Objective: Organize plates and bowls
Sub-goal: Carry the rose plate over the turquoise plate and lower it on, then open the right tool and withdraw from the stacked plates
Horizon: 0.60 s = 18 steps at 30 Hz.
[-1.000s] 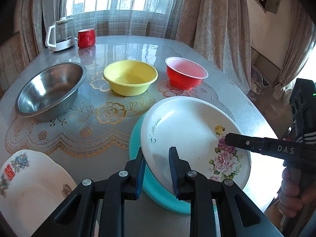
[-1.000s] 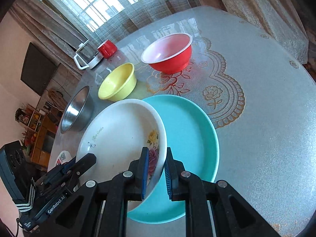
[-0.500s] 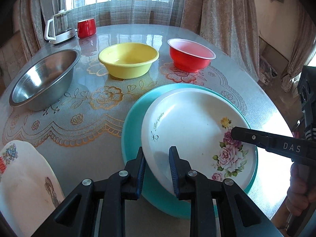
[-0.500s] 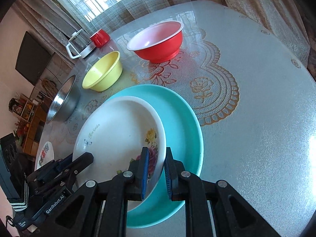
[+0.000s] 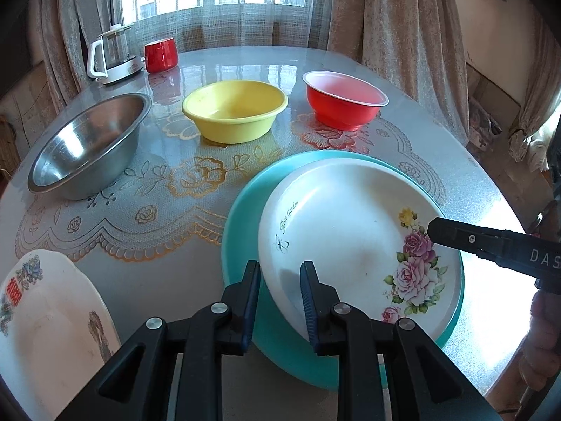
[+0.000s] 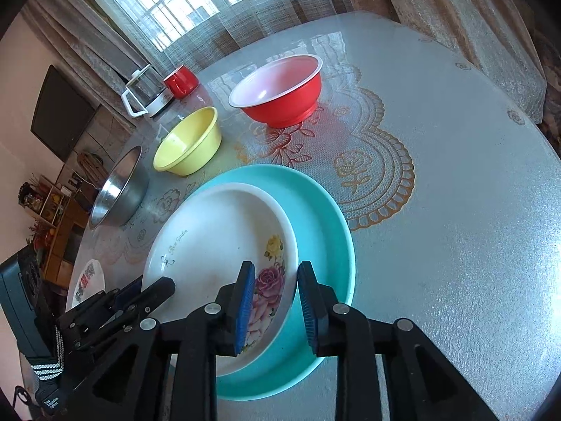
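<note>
The white rose-printed plate [image 5: 350, 245], lettered "Rose Garden", lies inside the larger teal plate [image 6: 315, 203] on the worktop [image 6: 455, 210]. Both the left hand-held gripper [image 5: 279, 293] and the right hand-held gripper [image 6: 275, 293] straddle its rim, fingers apart.

So you've set the white plate [image 6: 217, 245] down flat inside the teal plate [image 6: 322, 217]; a second ago it was tilted up over it. Your right gripper [image 6: 275, 301] has let go, jaws now spread either side of the rim, and your left gripper [image 5: 278, 294] has widened too.
</note>
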Each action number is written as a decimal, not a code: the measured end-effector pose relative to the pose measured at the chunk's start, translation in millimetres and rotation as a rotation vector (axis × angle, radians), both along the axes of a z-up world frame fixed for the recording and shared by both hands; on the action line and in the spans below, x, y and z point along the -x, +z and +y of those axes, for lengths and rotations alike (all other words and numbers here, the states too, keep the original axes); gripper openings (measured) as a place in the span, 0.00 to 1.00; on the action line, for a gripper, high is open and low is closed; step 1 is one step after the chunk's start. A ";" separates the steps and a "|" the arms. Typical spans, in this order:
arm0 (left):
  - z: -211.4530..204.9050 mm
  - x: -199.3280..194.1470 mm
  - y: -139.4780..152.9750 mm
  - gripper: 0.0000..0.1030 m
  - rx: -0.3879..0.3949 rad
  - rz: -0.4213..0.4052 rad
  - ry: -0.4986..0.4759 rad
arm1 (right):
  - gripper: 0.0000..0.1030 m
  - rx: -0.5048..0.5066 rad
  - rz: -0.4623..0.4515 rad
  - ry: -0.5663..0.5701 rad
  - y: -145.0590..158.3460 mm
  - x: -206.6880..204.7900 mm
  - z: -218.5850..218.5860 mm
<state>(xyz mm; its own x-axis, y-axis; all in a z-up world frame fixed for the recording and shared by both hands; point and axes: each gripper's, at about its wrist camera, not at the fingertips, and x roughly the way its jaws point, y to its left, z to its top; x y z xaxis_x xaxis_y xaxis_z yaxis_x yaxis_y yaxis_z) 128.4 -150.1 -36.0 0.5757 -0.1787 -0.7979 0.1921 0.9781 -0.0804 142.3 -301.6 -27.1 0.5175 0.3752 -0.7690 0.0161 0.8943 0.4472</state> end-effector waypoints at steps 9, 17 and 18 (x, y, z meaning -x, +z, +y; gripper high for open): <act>1.5 6.6 2.4 0.26 -0.006 -0.040 0.018 | 0.26 0.072 0.008 -0.012 -8.8 5.8 4.4; 14.8 9.8 9.9 0.34 0.024 -0.054 0.077 | 0.27 0.052 -0.019 -0.049 0.5 7.7 -4.1; 15.2 10.5 11.2 0.34 0.021 -0.060 0.079 | 0.28 0.046 -0.028 -0.061 3.0 8.1 -5.7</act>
